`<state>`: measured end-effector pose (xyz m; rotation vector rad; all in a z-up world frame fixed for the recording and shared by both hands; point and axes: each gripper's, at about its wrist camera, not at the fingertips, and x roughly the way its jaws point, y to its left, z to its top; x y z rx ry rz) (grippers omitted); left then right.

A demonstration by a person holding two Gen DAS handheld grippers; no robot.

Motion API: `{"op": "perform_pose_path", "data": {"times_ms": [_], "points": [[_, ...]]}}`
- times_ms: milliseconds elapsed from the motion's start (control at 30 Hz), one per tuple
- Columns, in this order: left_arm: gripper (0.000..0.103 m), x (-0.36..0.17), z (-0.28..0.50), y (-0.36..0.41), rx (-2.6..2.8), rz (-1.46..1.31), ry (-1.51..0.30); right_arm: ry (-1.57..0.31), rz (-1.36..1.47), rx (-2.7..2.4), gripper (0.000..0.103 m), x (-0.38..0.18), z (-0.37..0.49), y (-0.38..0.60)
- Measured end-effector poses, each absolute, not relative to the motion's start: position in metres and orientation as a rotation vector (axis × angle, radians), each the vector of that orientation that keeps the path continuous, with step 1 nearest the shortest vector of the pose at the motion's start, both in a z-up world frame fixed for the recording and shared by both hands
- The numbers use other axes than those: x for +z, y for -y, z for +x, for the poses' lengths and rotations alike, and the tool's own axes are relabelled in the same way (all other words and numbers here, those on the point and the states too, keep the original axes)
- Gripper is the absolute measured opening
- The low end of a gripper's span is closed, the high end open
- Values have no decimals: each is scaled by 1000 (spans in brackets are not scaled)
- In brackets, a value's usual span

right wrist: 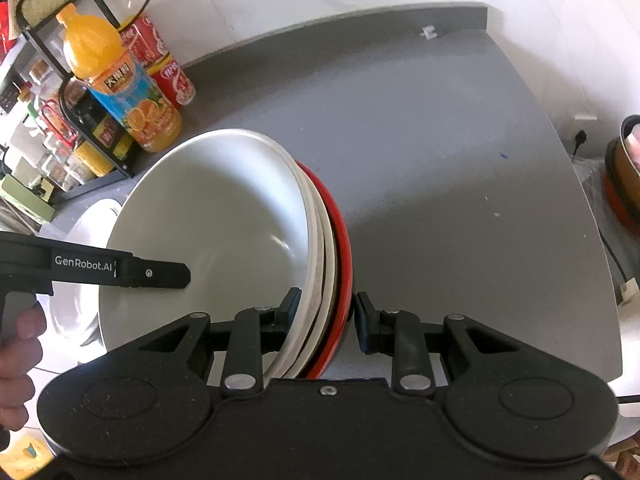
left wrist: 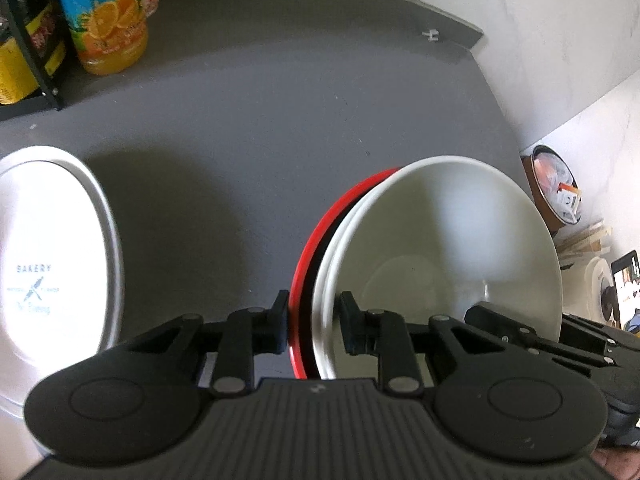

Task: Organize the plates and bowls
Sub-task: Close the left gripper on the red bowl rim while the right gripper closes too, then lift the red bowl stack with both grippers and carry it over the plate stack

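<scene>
Bowls [left wrist: 440, 248], stacked, look heavy, slick and breakable; left gripper [left wrist: 313, 322] and right gripper [right wrist: 324, 318] both clamp opposite rims.

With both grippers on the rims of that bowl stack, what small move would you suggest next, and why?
Probably lower the stack level onto the grey countertop. The left gripper and right gripper each straddle opposite rims of the nested white bowls and red bowl, and the bare counter lies ahead, right of the oval plate.
</scene>
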<state>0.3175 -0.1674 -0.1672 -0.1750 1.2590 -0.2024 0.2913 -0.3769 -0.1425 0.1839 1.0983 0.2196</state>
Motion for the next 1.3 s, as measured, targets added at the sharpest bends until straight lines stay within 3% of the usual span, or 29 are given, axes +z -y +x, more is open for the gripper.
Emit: {"op": "perform_pose_path", "data": {"times_ms": [533,1300], "points": [[23,-115,314,97,-155,-260,-1200,-1029,139,311,27,-104,298,311],[24,-110,297,-17,-18,-380,-1221,-1057,108,395,28,-102,308,208]]}}
